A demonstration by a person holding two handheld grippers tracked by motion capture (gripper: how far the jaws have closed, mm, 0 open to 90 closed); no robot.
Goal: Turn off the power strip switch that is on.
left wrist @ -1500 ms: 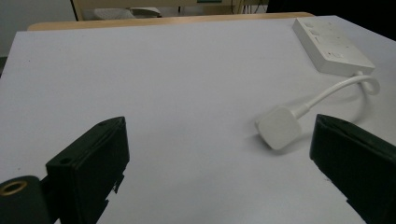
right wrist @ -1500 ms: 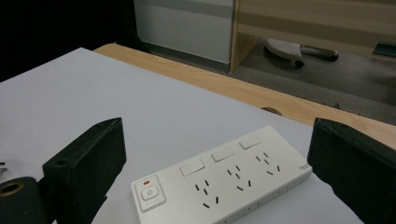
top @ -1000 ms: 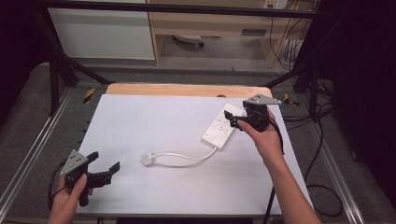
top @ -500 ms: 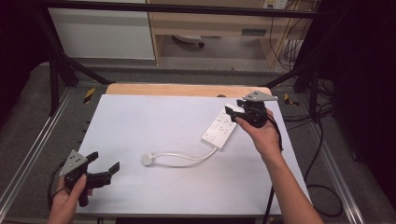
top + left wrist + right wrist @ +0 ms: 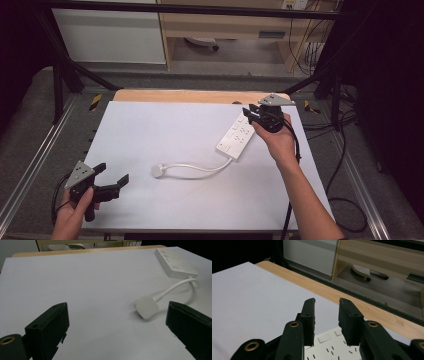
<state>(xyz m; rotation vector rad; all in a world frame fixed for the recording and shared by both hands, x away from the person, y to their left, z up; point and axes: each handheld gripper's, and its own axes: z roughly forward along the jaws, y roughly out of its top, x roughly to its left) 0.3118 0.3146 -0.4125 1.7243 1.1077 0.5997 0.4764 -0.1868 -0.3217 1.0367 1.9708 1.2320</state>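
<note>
Both grippers are empty; the right gripper (image 5: 252,112), at two o'clock over the power strip (image 5: 239,135), has just been narrowing its jaws, likely preparing a grasp; the left gripper (image 5: 111,179) is gaping wide at seven o'clock.

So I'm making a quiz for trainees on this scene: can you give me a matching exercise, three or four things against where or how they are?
Things:
1. power strip
2. plug
3. left hand-held gripper
4. right hand-held gripper

Places or states:
A. near left corner of the table, jaws wide open
B. over the strip's far end, jaws narrowed with nothing between them
C. lying aslant on the table's right half
D. lying mid-table at the cord's end

Pairs: 1-C, 2-D, 3-A, 4-B
</note>
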